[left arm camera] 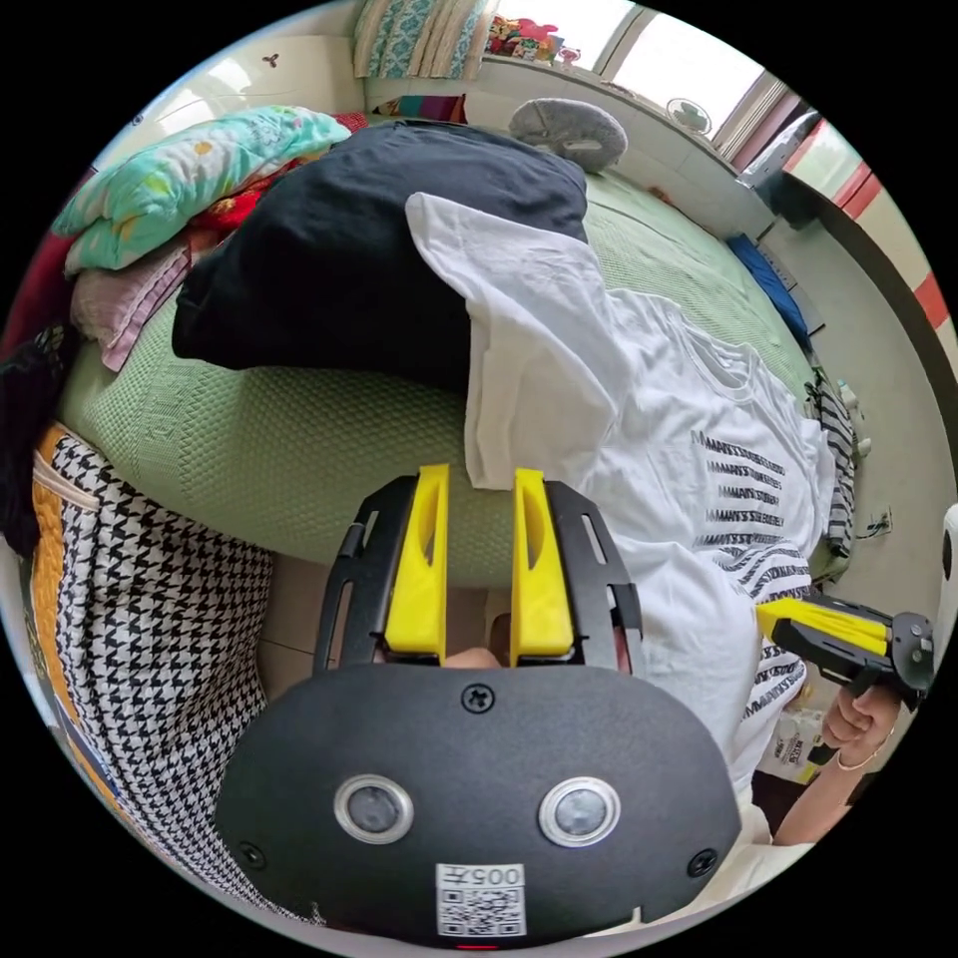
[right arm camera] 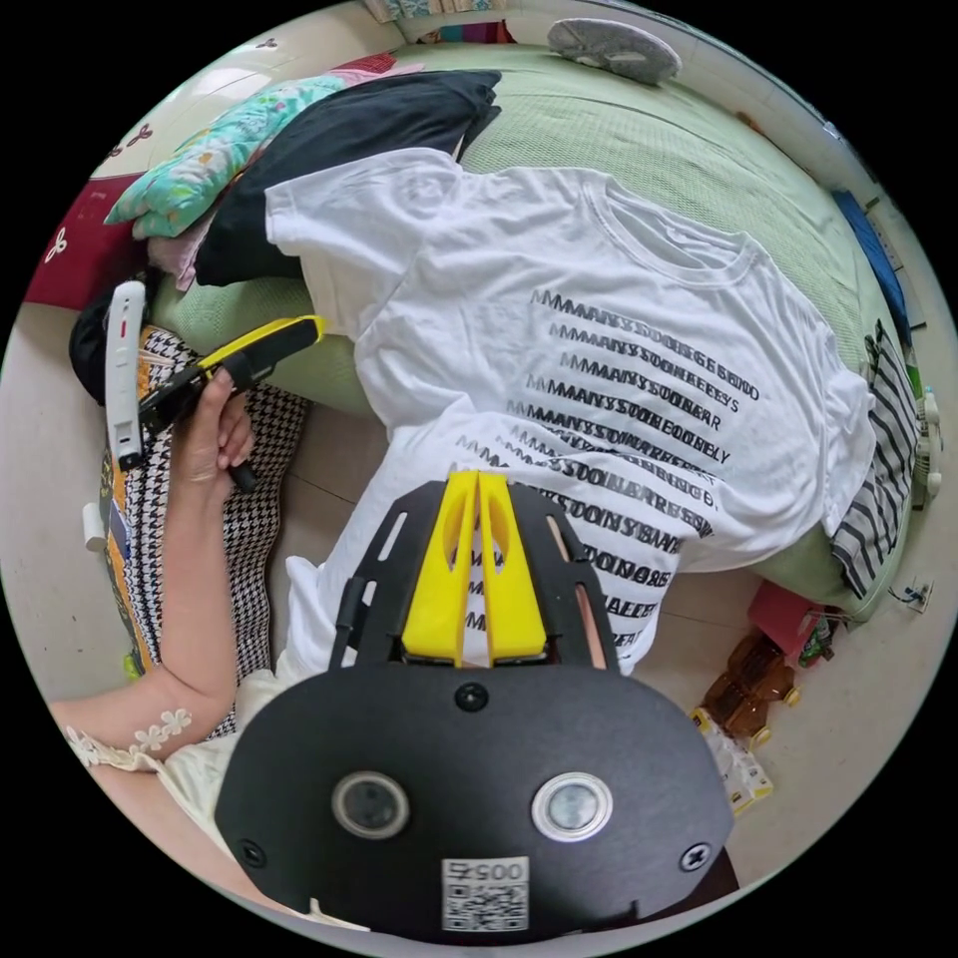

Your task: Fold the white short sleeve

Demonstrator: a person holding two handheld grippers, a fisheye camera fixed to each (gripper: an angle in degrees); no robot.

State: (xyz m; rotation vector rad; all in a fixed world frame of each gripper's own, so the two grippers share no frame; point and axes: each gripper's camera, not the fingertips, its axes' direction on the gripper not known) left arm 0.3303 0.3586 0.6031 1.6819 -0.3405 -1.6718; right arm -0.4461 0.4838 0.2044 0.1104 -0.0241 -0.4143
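The left gripper [left arm camera: 481, 479] has its jaws apart, holding nothing; the right gripper [right arm camera: 477, 489] has its jaws together, above one white shirt [right arm camera: 599, 329] on one green bed [right arm camera: 639, 130].

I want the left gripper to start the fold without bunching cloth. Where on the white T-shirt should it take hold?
Grip the hem of the sleeve on the white T-shirt, coming straight ahead from the bed's edge. That sleeve lies spread over the black garment, and the open left gripper already faces its free edge.

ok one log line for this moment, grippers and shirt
left gripper: open, at the sleeve edge | right gripper: shut on shirt hem | shirt: spread on bed, hem hanging off
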